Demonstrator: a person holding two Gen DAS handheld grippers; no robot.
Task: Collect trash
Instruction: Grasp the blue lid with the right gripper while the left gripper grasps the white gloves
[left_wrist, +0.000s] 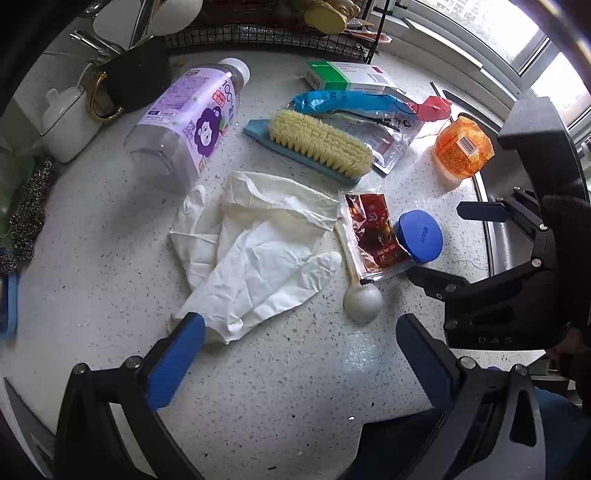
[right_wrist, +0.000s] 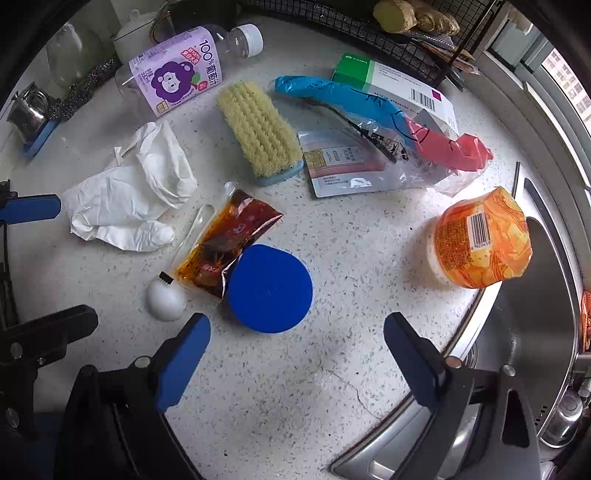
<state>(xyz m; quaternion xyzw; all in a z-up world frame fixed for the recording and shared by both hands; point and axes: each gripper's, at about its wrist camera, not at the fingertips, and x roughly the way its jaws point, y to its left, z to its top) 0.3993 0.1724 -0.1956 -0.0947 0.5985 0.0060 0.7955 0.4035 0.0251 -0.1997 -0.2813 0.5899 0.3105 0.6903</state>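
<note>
Both your left gripper (left_wrist: 301, 354) and right gripper (right_wrist: 297, 356) hang spread and empty at frame bottom; nothing collected yet: white gloves (left_wrist: 255, 251), sauce packet (right_wrist: 229, 243) still mid-frame on the counter (left_wrist: 110, 258).

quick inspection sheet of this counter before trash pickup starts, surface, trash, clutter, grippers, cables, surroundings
surface: speckled white counter, hairline crack near the front.
job's things: crumpled white gloves, red sauce packet lying over a plastic spoon, empty juice bottle on its side, clear printed bag, medicine box, orange wrapped cup.
clutter: scrub brush, blue round lid, steel wool.
grippers: left gripper open, empty; right gripper open, empty, over bare counter.
cables: nothing seen.
surroundings: steel sink at right, wire rack behind, window.
</note>
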